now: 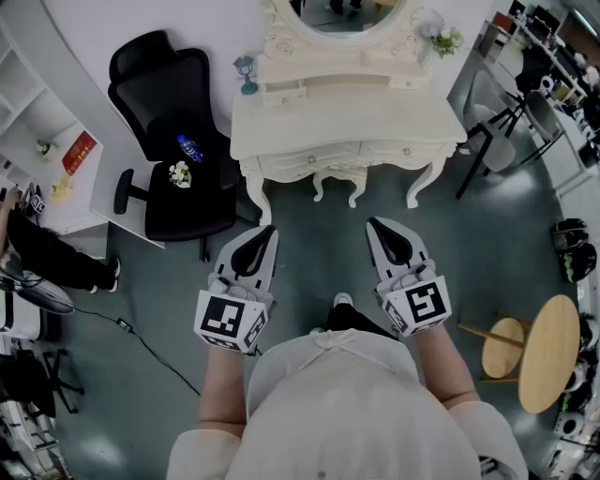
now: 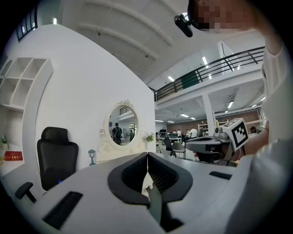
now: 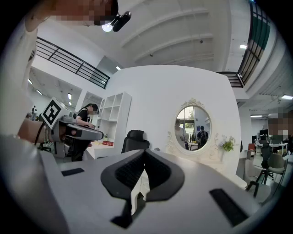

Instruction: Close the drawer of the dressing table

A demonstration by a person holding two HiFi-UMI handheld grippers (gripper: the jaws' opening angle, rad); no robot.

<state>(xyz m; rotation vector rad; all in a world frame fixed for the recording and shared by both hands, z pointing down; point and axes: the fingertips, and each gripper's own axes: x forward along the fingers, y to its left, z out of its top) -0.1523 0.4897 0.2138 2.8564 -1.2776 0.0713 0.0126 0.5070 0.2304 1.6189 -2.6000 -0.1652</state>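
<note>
The white dressing table (image 1: 347, 117) with its oval mirror (image 1: 352, 14) stands ahead of me against the wall. A small drawer (image 1: 284, 93) in its upper shelf looks slightly pulled out, and two wide drawers (image 1: 314, 157) run along its front. My left gripper (image 1: 268, 231) and right gripper (image 1: 372, 224) are held side by side, level, over the floor short of the table. Both are shut with nothing between the jaws. The left gripper view shows its tips (image 2: 147, 154) meeting below the mirror (image 2: 122, 124). The right gripper view shows the same of its tips (image 3: 144, 151).
A black office chair (image 1: 173, 112) with a water bottle and flowers on its seat stands left of the table. White shelves (image 1: 37, 103) and a seated person (image 1: 47, 253) are at far left. A black tripod stand (image 1: 492, 141) and round wooden tables (image 1: 548, 352) are at right.
</note>
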